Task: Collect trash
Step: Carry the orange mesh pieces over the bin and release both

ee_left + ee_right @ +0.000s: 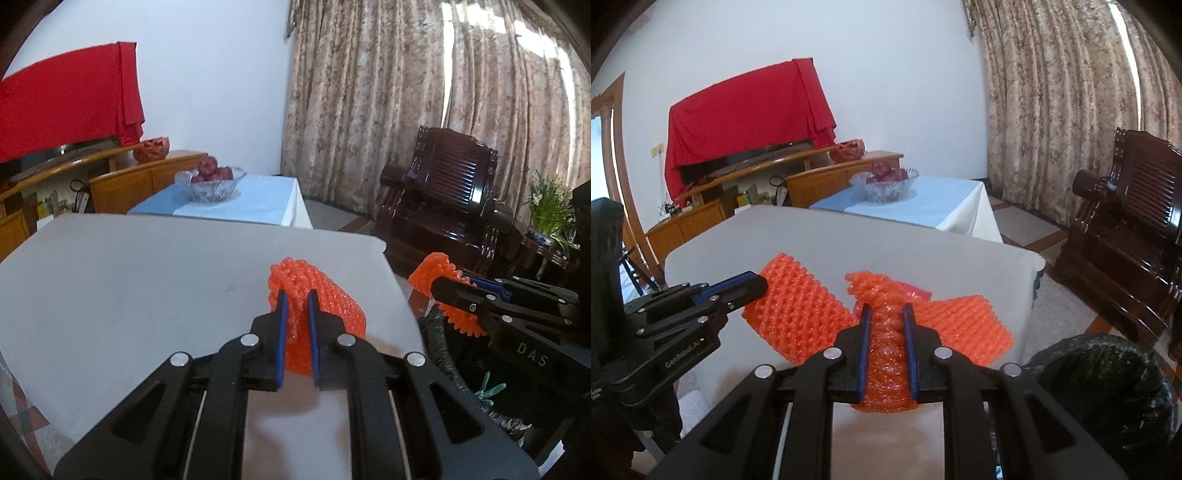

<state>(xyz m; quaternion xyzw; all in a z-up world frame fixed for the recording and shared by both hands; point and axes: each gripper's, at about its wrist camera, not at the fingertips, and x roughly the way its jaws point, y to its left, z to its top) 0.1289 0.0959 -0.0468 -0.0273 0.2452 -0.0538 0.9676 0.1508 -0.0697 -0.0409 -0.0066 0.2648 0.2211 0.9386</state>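
Observation:
My left gripper (297, 295) is shut on an orange foam net (332, 306), held just above the white table (110, 295). In the right wrist view this left gripper (761, 286) comes in from the left with its net (798, 314) spread out flat. My right gripper (886, 308) is shut on a second, bunched orange foam net (884, 354). A flat orange stretch (964, 325) shows beside it; I cannot tell whether it is the same net. In the left wrist view the right gripper (437, 286) holds its net (432, 269) past the table's right edge.
A bin lined with a black bag (1108, 387) stands at the table's right side. A red packet (916, 290) lies on the table. Behind are a glass bowl of red fruit (210, 184) on a blue-covered table, a dark wooden armchair (443, 199) and a potted plant (550, 210).

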